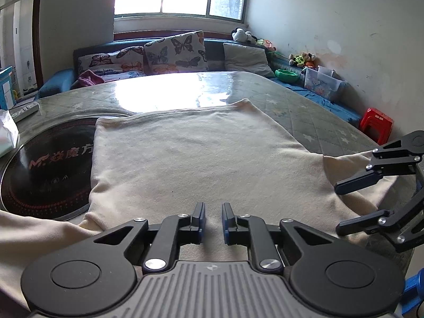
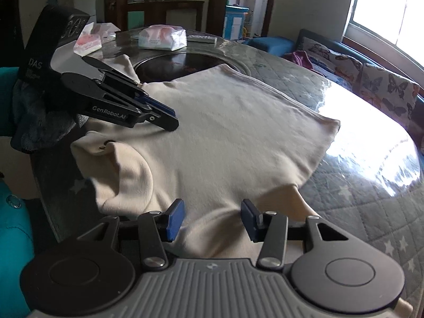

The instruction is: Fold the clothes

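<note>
Cream garment [image 1: 201, 153] lies spread flat, lightly wrinkled, across centre frame on the quilted round table [image 1: 304, 111], one sleeve at lower left. Left gripper [image 1: 213, 221]: jaws narrowly apart, grasping nothing. Right gripper [image 2: 212, 218]: jaws released above a fabric ridge.

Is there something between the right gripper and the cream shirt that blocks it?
Nothing visible does. The right gripper hangs with open jaws right over the shirt near its sleeve, with only bare cloth below.

Quilted table [image 1: 304, 111] — cream garment [image 1: 198, 159], perhaps tissue packs [image 2: 161, 37].
</note>
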Action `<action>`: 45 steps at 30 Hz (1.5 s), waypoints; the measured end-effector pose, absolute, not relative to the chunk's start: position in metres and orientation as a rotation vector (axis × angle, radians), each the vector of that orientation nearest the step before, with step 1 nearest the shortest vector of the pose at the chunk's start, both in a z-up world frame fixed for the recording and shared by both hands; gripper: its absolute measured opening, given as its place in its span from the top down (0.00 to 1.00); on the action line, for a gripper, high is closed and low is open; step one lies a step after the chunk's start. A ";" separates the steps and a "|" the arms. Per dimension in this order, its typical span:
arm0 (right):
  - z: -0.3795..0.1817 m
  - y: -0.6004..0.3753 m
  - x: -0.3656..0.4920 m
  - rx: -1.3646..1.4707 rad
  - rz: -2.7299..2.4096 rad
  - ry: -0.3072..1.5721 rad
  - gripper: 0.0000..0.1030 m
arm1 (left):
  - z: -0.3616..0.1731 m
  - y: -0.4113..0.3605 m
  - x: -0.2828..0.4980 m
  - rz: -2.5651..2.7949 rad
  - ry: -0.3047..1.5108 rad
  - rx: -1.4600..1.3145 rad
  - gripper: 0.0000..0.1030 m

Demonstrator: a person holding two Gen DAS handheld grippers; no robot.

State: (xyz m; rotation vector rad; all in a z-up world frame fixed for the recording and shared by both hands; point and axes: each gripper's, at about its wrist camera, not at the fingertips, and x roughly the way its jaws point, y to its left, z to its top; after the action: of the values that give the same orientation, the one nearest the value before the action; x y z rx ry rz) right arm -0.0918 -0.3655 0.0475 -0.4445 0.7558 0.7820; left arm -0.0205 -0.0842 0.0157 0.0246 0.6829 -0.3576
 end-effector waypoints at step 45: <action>0.049 -0.553 -0.097 -0.095 -0.055 0.730 0.91 | 0.020 -0.177 -0.059 -0.637 0.683 0.199 0.78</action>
State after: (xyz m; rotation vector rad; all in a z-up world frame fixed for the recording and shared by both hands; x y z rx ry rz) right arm -0.0967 -0.5527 0.0490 -0.0949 0.7299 -0.0552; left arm -0.0590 -0.1771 0.0200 0.1987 0.6826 -0.6373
